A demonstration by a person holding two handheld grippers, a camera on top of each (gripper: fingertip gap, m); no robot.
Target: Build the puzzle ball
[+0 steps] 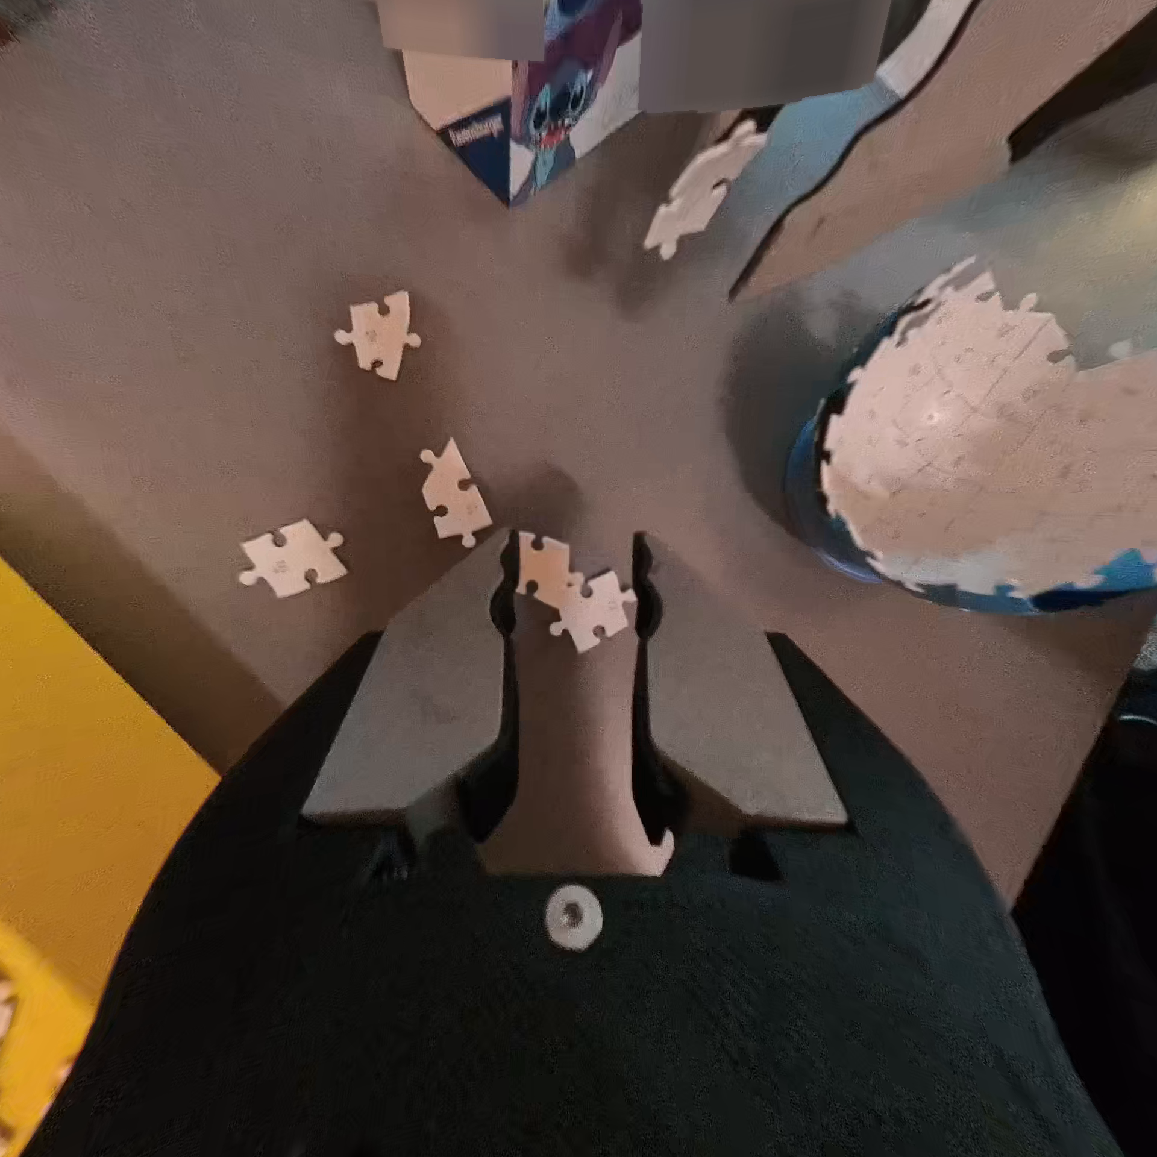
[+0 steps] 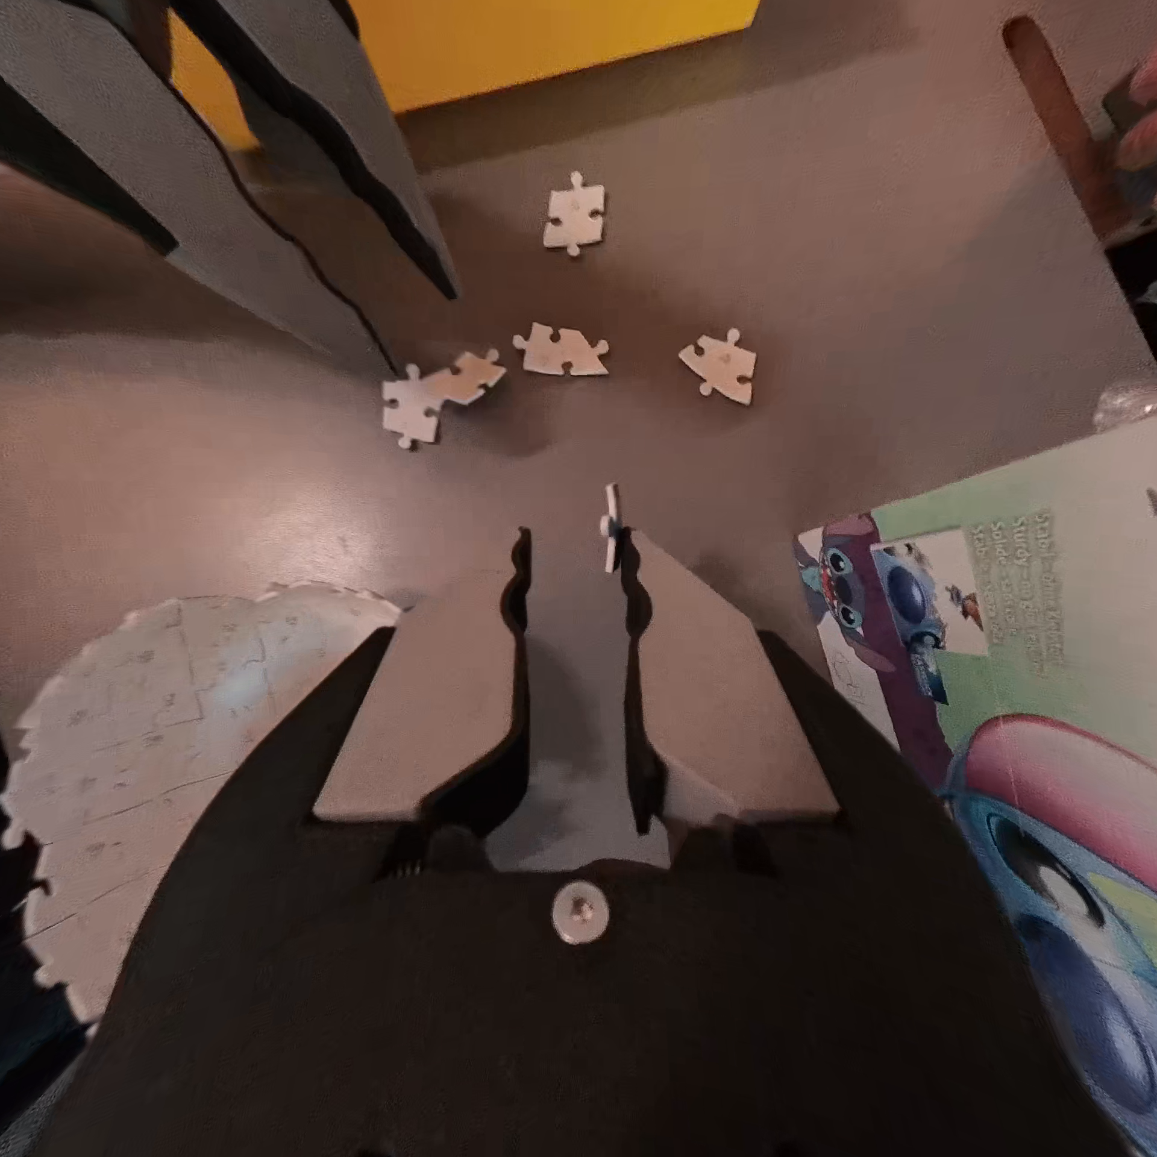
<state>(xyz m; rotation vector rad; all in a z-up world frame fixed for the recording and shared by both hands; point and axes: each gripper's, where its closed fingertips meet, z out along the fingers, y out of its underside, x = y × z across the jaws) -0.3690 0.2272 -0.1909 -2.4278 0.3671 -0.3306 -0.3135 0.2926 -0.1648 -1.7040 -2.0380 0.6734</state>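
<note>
1. Left gripper (image 1: 573, 551): jaws apart, nothing clamped. The tips straddle a joined pair of white pieces (image 1: 573, 591) lying face-down on the brown table (image 1: 188, 250). The right wrist view shows the tip right at the pair's edge; contact cannot be told.
2. Right gripper (image 2: 576, 545): jaws apart, with a clear gap between the fingers. A single piece (image 2: 611, 529) sits edge-on against the inner face of one fingertip; the other finger is clear of it. It looks stuck or balanced there, not pinched.
3. Loose pieces near the left tips, all face-down: one just beside them (image 1: 456, 494), one further left (image 1: 291, 557), one beyond (image 1: 379, 335).
4. Puzzle ball (image 1: 951, 451): a half-built shell, white inside and blue outside, resting open side up on the table to the right of the left gripper and well apart from the loose pieces. It lies just beside the right gripper's body in that gripper's own view.
5. The puzzle box (image 1: 545, 119) stands at the far table edge; a yellow surface (image 1: 75, 782) lies off to the left.
6. Step, as judged: picking and feeding pieces, with the shell roughly half done.
7. Next move calls for the left gripper to close on the pair by its edges and lift without splitting the joint. The right gripper needs a real pinch on its piece before carrying it to the shell rim.
</note>
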